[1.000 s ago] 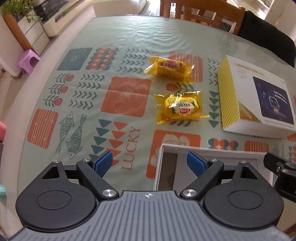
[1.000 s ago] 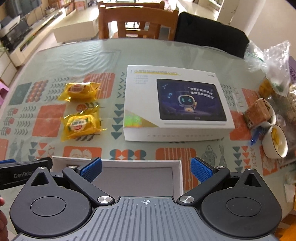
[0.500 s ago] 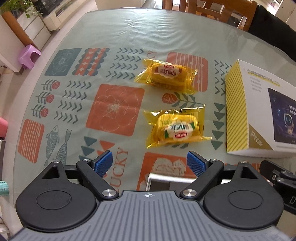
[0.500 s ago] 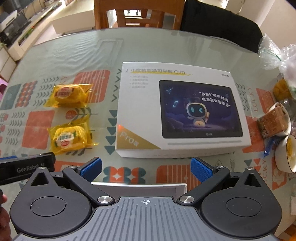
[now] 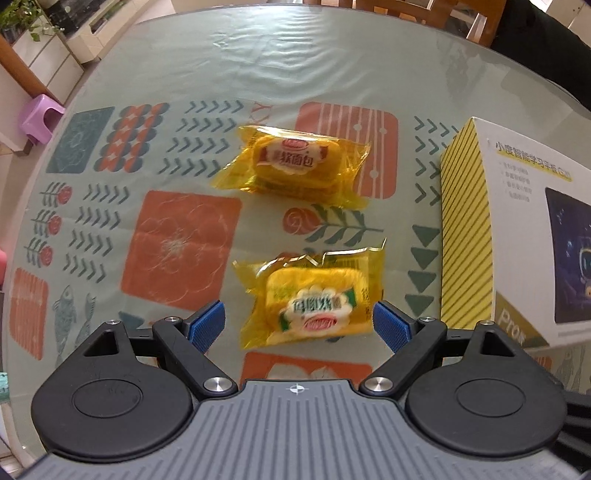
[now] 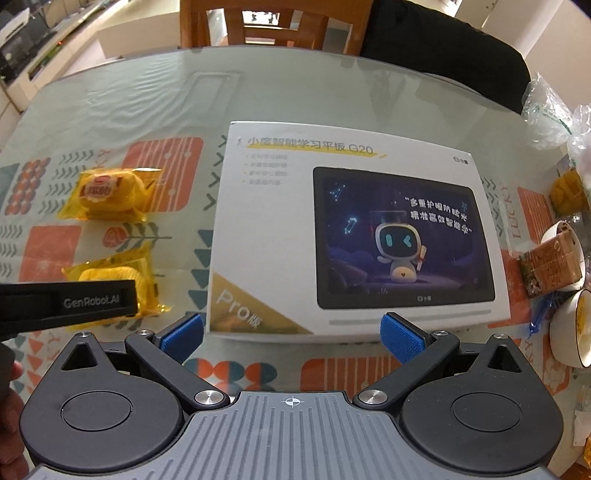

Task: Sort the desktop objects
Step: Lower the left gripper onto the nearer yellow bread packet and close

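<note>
Left gripper [image 5: 298,325]: jaws spread wide, blue pads on either side of the near bread packet [image 5: 312,298], a yellow wrapper with a green-and-red label. The pads flank it without pinching; whether either pad touches the wrapper cannot be told. Packet lies flat on the worktop [image 5: 177,70], which carries a patterned cloth under glass.

Beyond it, apart across a flower motif, lies the far bread packet [image 5: 293,164], also a yellow wrapper, with a red label. To the right of both packets sits the tablet box [image 5: 517,236], white, with a yellow-striped side facing them.

Right gripper [image 6: 291,334]: jaws spread wide, holding nothing, hovering at the near edge of the tablet box [image 6: 354,229]. Box lies flat, lid printed with a screen and a small robot figure.

From the right wrist view, both packets sit left of the box; the near one [image 6: 110,273] is partly hidden behind the black body of the left gripper [image 6: 66,301]. At the right edge: two white bowls [image 6: 569,332], a brown wrapped block [image 6: 550,266] resting on the farther bowl, and clear plastic bags [image 6: 554,118]. A wooden chair [image 6: 255,22] stands beyond the far side.
</note>
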{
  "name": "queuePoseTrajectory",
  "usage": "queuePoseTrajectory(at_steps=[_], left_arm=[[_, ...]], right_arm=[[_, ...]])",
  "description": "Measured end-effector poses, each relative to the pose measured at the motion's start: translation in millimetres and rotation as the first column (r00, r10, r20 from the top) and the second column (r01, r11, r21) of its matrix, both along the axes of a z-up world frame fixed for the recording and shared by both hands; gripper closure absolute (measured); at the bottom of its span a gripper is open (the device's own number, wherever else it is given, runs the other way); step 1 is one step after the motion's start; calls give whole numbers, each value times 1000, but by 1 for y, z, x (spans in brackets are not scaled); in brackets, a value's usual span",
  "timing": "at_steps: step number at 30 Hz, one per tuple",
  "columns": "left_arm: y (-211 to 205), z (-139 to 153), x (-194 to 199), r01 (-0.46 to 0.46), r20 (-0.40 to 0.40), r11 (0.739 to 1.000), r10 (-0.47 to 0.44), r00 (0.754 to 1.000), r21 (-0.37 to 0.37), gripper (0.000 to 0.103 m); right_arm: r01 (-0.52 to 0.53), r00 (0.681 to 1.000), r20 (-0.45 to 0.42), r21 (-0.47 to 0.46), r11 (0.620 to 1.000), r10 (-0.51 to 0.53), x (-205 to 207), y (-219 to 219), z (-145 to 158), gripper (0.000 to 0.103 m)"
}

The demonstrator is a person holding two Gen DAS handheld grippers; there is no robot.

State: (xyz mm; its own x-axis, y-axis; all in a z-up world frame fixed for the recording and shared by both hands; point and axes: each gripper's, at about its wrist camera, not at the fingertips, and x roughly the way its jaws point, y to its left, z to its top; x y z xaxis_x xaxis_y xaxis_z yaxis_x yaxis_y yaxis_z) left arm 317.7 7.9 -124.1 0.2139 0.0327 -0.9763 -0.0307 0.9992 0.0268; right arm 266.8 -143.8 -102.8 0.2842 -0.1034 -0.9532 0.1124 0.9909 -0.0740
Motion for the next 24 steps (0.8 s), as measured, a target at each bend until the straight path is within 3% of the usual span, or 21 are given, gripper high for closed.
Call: queuePoseTrajectory(at_steps=[15,21,24], left_arm=[[-6,-25,22,-26,-40,997,23,999,-71,0],[-19,-34,32,15,-33,1000,-15,999,-18,0],[-17,-40,34,9,-36,999,-11,999,-31,0]], right_arm=[[24,1000,-1,-16,1000,-24,13,-9,-11,0],[18,1000,5,-18,1000,-18,11,-9,-10,0],[13,1000,8,-19,1000,-13,10,-9,-10,0]])
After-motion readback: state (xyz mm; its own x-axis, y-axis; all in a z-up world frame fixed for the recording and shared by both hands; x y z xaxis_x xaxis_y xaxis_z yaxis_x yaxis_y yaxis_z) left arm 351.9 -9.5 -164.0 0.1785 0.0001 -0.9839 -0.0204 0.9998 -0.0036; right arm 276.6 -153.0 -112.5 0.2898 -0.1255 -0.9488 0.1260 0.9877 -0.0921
